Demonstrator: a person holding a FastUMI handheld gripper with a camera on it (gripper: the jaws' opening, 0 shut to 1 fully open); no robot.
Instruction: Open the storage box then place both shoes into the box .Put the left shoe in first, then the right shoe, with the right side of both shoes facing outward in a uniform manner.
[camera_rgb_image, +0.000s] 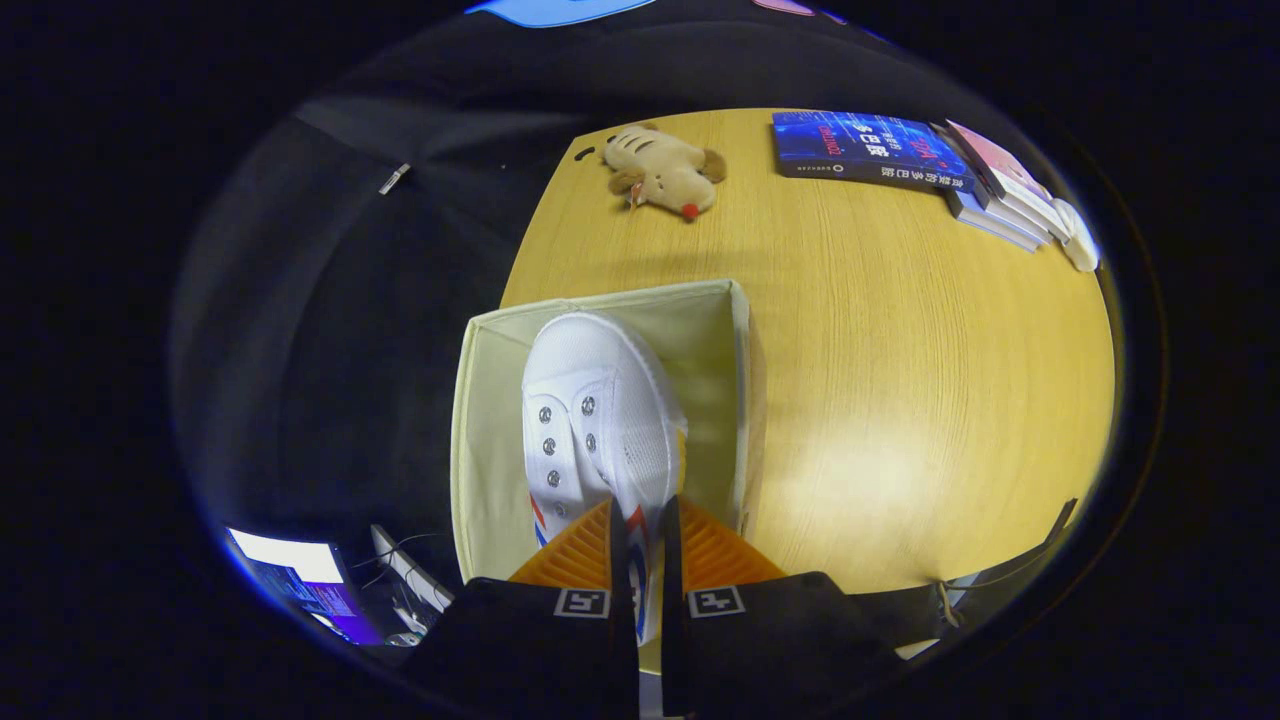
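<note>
A white canvas shoe (595, 410) with metal eyelets and red-and-blue side stripes hangs toe-forward over the open cream fabric storage box (480, 430). My gripper (640, 540) is shut on the shoe's side wall near the heel, both fingers pressing the thin fabric between them. The shoe sits inside the box's outline, toward its left half, with its toe close to the far wall. The box stands at the near left edge of the wooden table (900, 400). The box floor under the shoe is hidden.
A plush toy animal (663, 170) lies on the table beyond the box. A stack of books (900, 150) sits at the far right. Left of the table is dark cloth, with a lit screen (300, 580) and cables low down.
</note>
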